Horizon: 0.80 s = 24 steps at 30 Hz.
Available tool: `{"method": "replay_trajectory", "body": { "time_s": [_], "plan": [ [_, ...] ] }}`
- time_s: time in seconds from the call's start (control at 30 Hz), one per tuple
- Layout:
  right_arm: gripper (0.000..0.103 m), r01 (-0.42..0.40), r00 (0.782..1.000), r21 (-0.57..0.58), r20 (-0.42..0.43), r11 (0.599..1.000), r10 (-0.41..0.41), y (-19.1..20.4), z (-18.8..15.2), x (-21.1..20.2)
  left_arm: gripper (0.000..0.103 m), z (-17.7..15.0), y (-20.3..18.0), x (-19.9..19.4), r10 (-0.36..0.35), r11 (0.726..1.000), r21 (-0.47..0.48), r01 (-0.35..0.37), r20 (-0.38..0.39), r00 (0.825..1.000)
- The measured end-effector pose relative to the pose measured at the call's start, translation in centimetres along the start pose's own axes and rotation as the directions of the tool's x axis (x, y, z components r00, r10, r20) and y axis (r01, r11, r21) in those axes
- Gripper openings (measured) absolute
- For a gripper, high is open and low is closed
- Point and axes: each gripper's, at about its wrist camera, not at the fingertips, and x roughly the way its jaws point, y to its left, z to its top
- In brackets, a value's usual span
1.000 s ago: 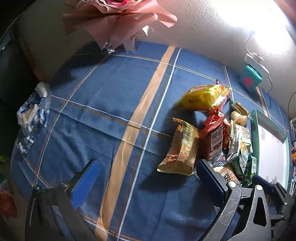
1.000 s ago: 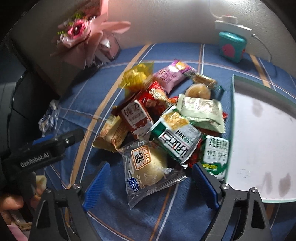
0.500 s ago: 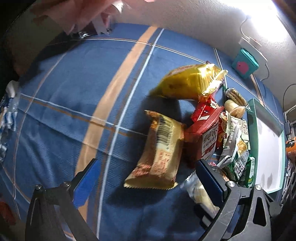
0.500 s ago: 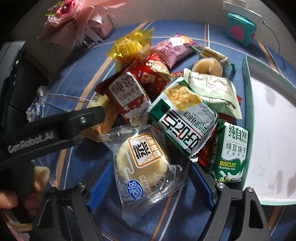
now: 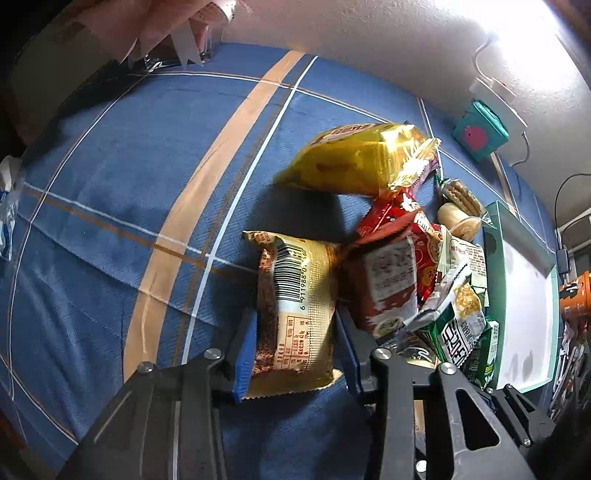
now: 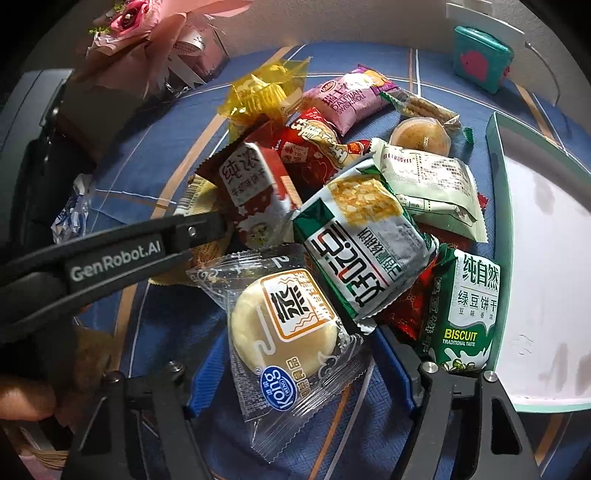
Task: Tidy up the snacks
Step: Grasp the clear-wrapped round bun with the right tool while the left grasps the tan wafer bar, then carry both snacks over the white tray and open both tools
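1. Through the left wrist camera I see my left gripper [image 5: 295, 343] with its blue fingers [image 5: 246, 354] pressed against both sides of a tan barcode snack pack [image 5: 295, 295], which lies on the blue checked cloth [image 5: 129, 177] covering the bench.
2. Just right of that pack the snack pile touches it: a red-and-white packet [image 5: 388, 284] leans against it, and a yellow foil bag [image 5: 362, 158] lies farther back.
3. At the right edge sits a green-rimmed tray [image 5: 495, 258], its white floor bare where I can see it.
4. Through the right wrist camera my right gripper [image 6: 295, 373] has its fingers [image 6: 207, 376] spread apart on either side of a clear-wrapped round pastry [image 6: 284, 332]; I cannot tell whether they touch the wrapper.
5. The pastry lies at the near edge of the pile, partly under a green-and-white packet [image 6: 365, 247].
6. A green biscuit pack [image 6: 465, 310] lies to the right, beside the tray [image 6: 498, 184].
7. The left gripper's black arm [image 6: 110, 258] crosses in from the left, reaching to the tan pack [image 6: 195, 195].
8. A teal box [image 6: 480, 59] stands far right; a pink bouquet [image 6: 147, 22] far left.
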Motion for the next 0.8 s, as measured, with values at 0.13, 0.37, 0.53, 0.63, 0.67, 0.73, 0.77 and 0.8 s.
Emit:
{"method": "replay_trajectory", "body": {
  "time_s": [0.13,0.37,0.53,0.63,0.67,0.73,0.77,0.8],
  "plan": [
    [0.066,-0.019,1.000,0.009,0.004,1.000,0.019,0.1,0.2,-0.7,0.034,-0.4,0.6,-0.6,-0.011,0.999,-0.031,0.011,0.005,1.000],
    [0.058,-0.065,0.998,0.025,0.011,0.998,0.065,0.1,-0.5,-1.7,0.033,-1.2,1.6,-3.0,-0.014,0.996,-0.086,0.017,0.039,0.999],
    [0.058,-0.104,0.994,0.031,0.030,0.994,0.103,0.0,-0.5,-3.2,0.033,-1.9,1.7,-5.5,-0.004,0.994,-0.106,0.012,0.075,0.997],
    [0.058,-0.142,0.989,0.034,0.056,0.989,0.140,0.1,-0.7,-4.7,0.033,-2.2,1.6,-7.1,0.005,0.993,-0.114,0.007,0.100,0.995],
    [0.057,-0.155,0.986,0.035,0.067,0.987,0.152,0.0,-0.8,-5.2,0.033,-2.2,1.5,-7.5,0.007,0.993,-0.115,0.005,0.108,0.994],
    [0.057,-0.172,0.981,0.033,0.093,0.985,0.168,0.0,-0.7,-6.4,0.033,-2.1,1.0,-8.4,0.013,0.994,-0.112,0.001,0.125,0.992],
    [0.057,-0.175,0.980,0.031,0.103,0.984,0.171,-0.2,-0.6,-6.8,0.033,-2.1,0.7,-8.9,0.016,0.994,-0.107,-0.002,0.133,0.991],
    [0.058,-0.181,0.977,0.028,0.119,0.983,0.177,-0.3,-0.7,-7.5,0.033,-1.9,0.4,-9.2,0.018,0.995,-0.104,-0.003,0.139,0.990]
  ]
}}
